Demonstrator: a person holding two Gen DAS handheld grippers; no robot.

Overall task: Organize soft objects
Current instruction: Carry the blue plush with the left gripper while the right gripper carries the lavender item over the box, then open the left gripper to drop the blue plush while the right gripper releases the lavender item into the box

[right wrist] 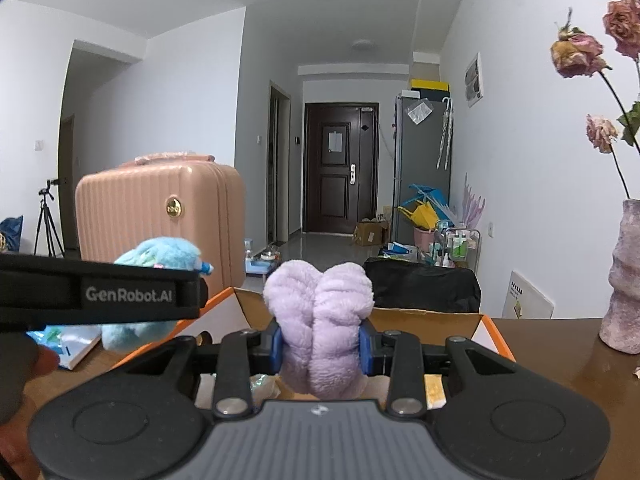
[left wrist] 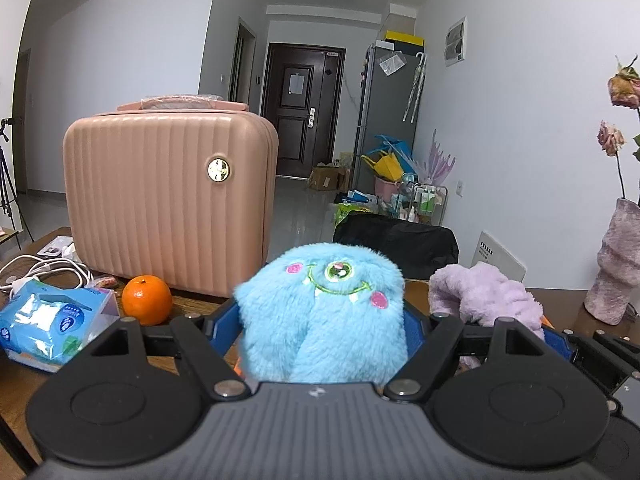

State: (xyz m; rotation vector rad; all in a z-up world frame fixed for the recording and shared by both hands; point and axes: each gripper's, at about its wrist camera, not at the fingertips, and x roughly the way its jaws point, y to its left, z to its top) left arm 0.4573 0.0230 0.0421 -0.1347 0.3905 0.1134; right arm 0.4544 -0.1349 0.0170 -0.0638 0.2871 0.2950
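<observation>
My left gripper is shut on a fluffy blue monster plush, whose one-eyed face points up and away from the camera. The same blue plush shows at the left of the right wrist view, behind the left gripper's black body. My right gripper is shut on a folded lilac fluffy cloth, its blue pads pressed into both sides. That lilac cloth lies just right of the plush in the left wrist view. An open orange-edged cardboard box sits directly beneath and beyond the right gripper.
A pink ribbed suitcase stands on the wooden table at the left. In front of it lie an orange, a blue tissue pack and white cables. A mauve vase with dried roses stands at the right.
</observation>
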